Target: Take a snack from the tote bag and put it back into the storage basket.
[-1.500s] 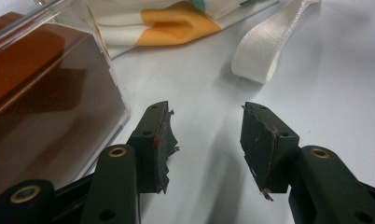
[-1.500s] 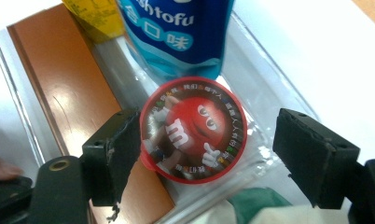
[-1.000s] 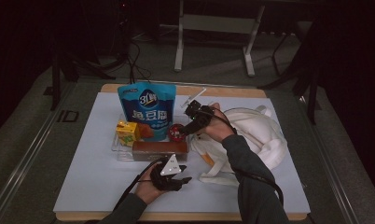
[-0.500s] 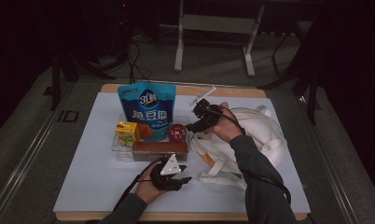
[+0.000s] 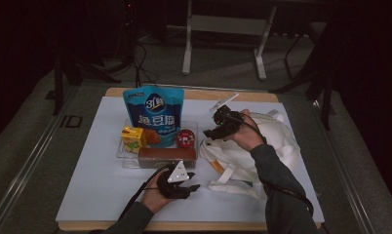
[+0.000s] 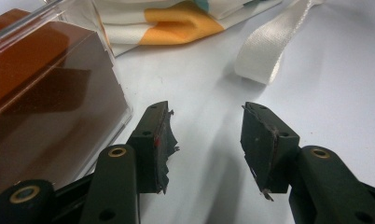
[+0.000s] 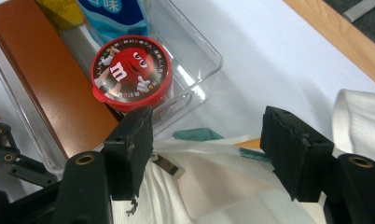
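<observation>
**White bag edge sits between wide jaws**

The white bag (image 5: 262,146) is spread on the table's right side, just beside the clear tray (image 5: 123,155). Its edge is seen between the right gripper (image 7: 206,154), whose jaws have just been closing, pads apart. The left gripper (image 6: 206,140) is parked half open, nothing gripped.
</observation>
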